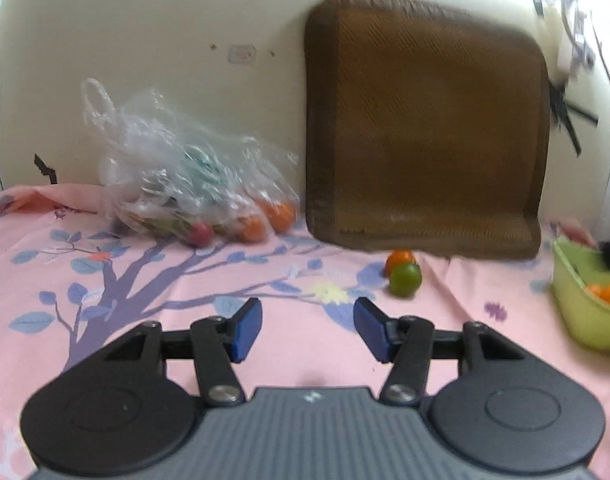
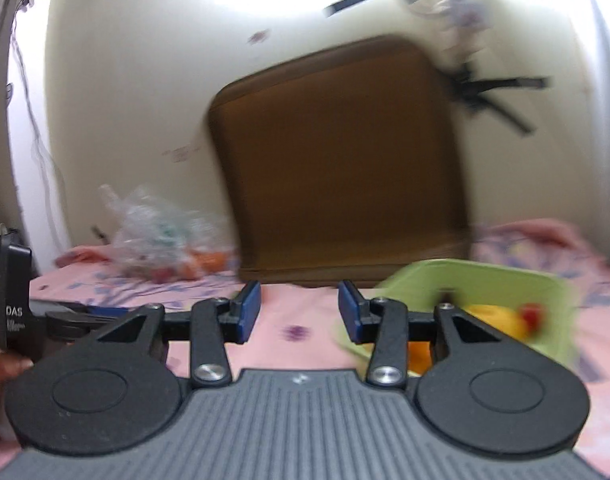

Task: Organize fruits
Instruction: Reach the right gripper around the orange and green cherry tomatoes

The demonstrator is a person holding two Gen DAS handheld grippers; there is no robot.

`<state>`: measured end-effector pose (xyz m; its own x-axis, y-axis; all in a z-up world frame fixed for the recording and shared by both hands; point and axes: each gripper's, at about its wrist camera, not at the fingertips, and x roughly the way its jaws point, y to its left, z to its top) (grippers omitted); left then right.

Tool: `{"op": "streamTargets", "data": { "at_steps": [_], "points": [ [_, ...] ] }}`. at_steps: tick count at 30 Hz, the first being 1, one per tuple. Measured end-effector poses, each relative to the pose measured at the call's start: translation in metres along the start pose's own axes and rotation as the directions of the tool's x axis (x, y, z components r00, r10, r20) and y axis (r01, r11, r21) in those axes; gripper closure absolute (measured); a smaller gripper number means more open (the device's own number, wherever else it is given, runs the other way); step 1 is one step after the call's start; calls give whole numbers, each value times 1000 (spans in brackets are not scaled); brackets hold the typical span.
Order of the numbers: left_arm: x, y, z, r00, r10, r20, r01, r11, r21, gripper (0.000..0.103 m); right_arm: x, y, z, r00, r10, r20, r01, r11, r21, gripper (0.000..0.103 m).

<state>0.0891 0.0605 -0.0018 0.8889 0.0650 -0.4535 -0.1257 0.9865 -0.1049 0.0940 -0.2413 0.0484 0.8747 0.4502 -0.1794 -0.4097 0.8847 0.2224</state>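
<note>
1. pink floral bedsheet [image 1: 185, 292] is lying under everything here.
2. left gripper [image 1: 307, 330] is hovering with its blue fingers spread apart, holding nothing.
3. green fruit [image 1: 405, 279] is touching an orange fruit [image 1: 399, 258] ahead of it.
4. right gripper [image 2: 299, 312] is gaping empty beside the green basket [image 2: 485, 276] holding fruit.
5. clear plastic bag [image 1: 173, 176] is sitting by the brown cushion [image 1: 421, 120].
</note>
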Motion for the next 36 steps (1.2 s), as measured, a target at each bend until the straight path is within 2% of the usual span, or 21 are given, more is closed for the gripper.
{"op": "streamTargets", "data": {
  "at_steps": [5,9,14,17,21,26,29,33,36],
  "points": [
    [4,8,2,999,-37,-13,36,998,-51,51,76,39,8,994,26,-110,-26,1000,3,57],
    [16,21,5,996,-57,-71,47,990,-133,51,129,60,12,981,5,-192,-7,1000,-10,57],
    [27,35,2,988,-79,-131,47,972,-229,51,185,58,18,958,-80,-274,80,997,-13,57],
    [30,38,1,986,-87,-140,50,967,-249,49,211,52,10,936,-95,-340,108,994,21,57],
    [29,34,2,986,-77,-147,43,974,-223,47,224,55,-4,922,-105,-371,119,993,14,56],
    [29,36,2,986,-77,-148,43,974,-224,47,230,71,-7,921,-137,-365,111,990,-93,58],
    [29,36,2,986,-78,-148,43,973,-225,47,231,74,-7,922,-154,-355,112,984,-135,72],
    [30,36,2,986,-80,-149,45,973,-227,47,222,75,-9,929,-142,-341,86,981,-174,72],
    [30,41,3,984,-100,-146,60,966,-253,45,206,78,-13,938,-98,-333,35,981,-189,72]
  ]
}}
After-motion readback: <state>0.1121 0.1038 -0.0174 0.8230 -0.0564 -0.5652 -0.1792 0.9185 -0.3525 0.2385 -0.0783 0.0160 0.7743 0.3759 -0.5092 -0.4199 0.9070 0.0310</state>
